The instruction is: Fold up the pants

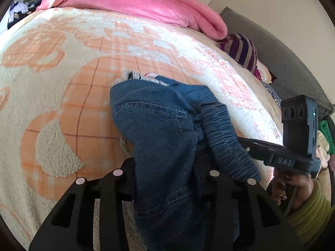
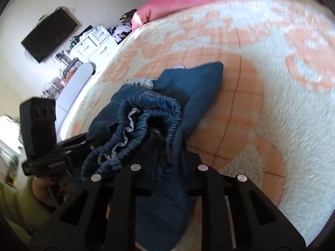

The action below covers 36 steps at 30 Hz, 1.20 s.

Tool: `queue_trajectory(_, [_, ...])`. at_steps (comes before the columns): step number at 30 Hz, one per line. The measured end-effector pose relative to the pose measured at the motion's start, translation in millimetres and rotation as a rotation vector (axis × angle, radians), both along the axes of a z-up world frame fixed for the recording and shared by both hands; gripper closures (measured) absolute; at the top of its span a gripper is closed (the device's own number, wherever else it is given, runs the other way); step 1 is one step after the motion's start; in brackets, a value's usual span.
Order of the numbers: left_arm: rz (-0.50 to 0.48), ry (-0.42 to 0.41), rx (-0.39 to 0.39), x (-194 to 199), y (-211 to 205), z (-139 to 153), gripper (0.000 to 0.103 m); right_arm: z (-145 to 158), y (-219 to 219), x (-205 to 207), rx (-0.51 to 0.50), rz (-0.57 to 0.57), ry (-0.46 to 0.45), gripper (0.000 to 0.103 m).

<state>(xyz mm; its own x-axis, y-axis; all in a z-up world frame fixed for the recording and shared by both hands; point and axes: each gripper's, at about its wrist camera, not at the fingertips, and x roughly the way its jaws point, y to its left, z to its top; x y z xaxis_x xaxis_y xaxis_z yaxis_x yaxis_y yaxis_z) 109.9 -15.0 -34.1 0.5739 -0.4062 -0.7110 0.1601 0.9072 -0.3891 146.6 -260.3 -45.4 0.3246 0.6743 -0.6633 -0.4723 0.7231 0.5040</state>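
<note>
A pair of blue denim pants [image 1: 159, 125] with an elastic waistband [image 2: 146, 117] hangs bunched between both grippers above the bed. My left gripper [image 1: 167, 179] is shut on the denim near the waist; the cloth drapes down between its fingers. My right gripper [image 2: 167, 173] is shut on the waistband end of the pants [image 2: 188, 87]. The right gripper also shows at the right of the left wrist view [image 1: 247, 144], and the left gripper at the left of the right wrist view [image 2: 81, 140]. The frayed leg ends rest on the blanket.
The bed carries a cream and orange fleece blanket [image 1: 62, 83]. A pink duvet [image 1: 136, 4] lies along its far side. A striped purple cloth [image 1: 242, 50] and a grey pillow [image 1: 278, 62] sit at the right. A dresser [image 2: 94, 41] and wall TV [image 2: 48, 37] stand beyond.
</note>
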Motion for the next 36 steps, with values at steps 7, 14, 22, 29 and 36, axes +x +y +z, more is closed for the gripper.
queue_trajectory(7, [-0.006,-0.077,0.018,3.1,-2.6,26.1,0.069,26.0,11.9,4.8,-0.034,0.026,-0.099,0.093])
queue_trajectory(14, [0.025,-0.135,0.039,30.4,6.9,46.5,0.069,40.1,22.6,40.6,-0.030,0.025,-0.139,0.098])
queue_trajectory(22, [0.051,-0.148,0.063,55.9,13.8,41.2,0.069,37.2,44.0,74.9,-0.058,0.028,-0.141,0.098])
queue_trajectory(29, [0.076,-0.103,0.081,67.4,23.4,22.3,0.068,18.8,53.9,87.9,-0.117,0.028,-0.107,0.097])
queue_trajectory(36, [0.098,-0.062,0.089,68.1,33.5,5.3,0.054,-7.9,39.4,90.0,-0.128,-0.021,-0.032,0.093])
